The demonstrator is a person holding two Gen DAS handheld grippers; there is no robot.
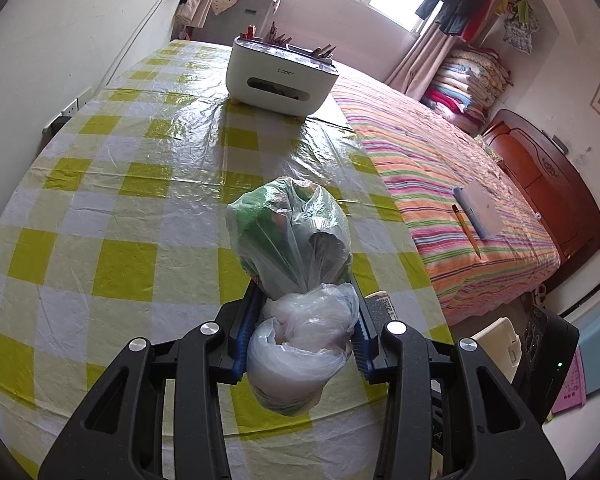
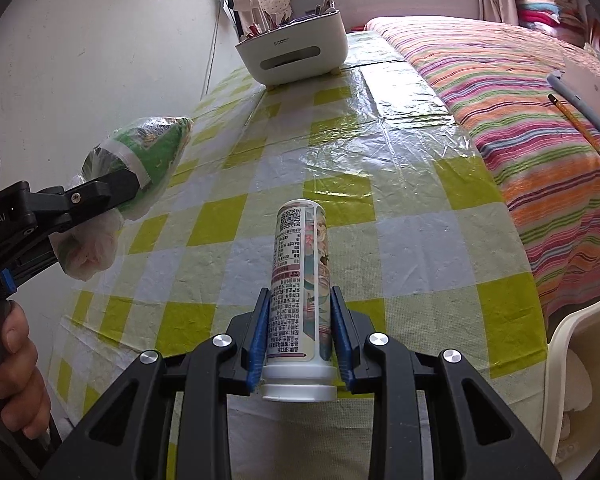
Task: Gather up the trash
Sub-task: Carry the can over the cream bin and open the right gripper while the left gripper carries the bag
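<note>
My left gripper is shut on a knotted clear plastic trash bag with green and dark stuff inside, held above the yellow-checked table. The bag also shows in the right wrist view, gripped by the left gripper at the left. My right gripper is shut on a white plastic bottle with a printed label, its neck toward the camera, held above the table.
A white organizer box with pens stands at the table's far end; it also shows in the right wrist view. A striped bed with a notebook and pencil lies to the right. A white chair is at the lower right.
</note>
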